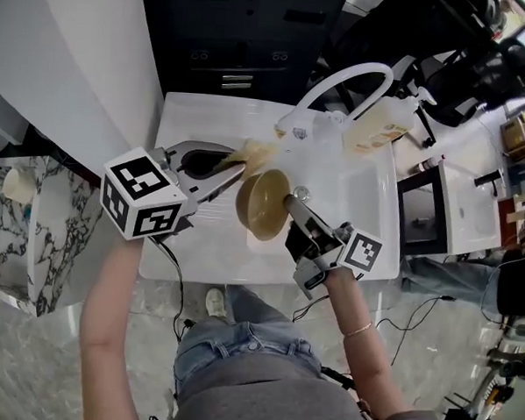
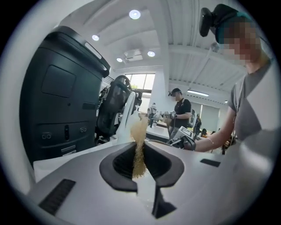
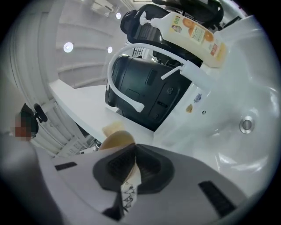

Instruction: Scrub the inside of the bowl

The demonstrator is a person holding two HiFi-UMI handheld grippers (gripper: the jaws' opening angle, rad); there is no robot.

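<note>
The right hand-held gripper [image 1: 294, 203] is clamped tight on the rim of the bowl [image 1: 263, 205], holding it on edge above the sink [image 1: 359, 201]; the left hand-held gripper [image 1: 232, 164] is closed on a thin tan scrub pad [image 1: 258, 154] just by the bowl's upper rim; the likely trouble is that a pinch on one edge lets the bowl twist or drop once the pad pushes; the floppy pad could also fold or pull free.

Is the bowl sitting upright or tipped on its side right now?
Tipped on its side. The bowl hangs on edge above the sink, its rim pinched in the right tongs.
</note>
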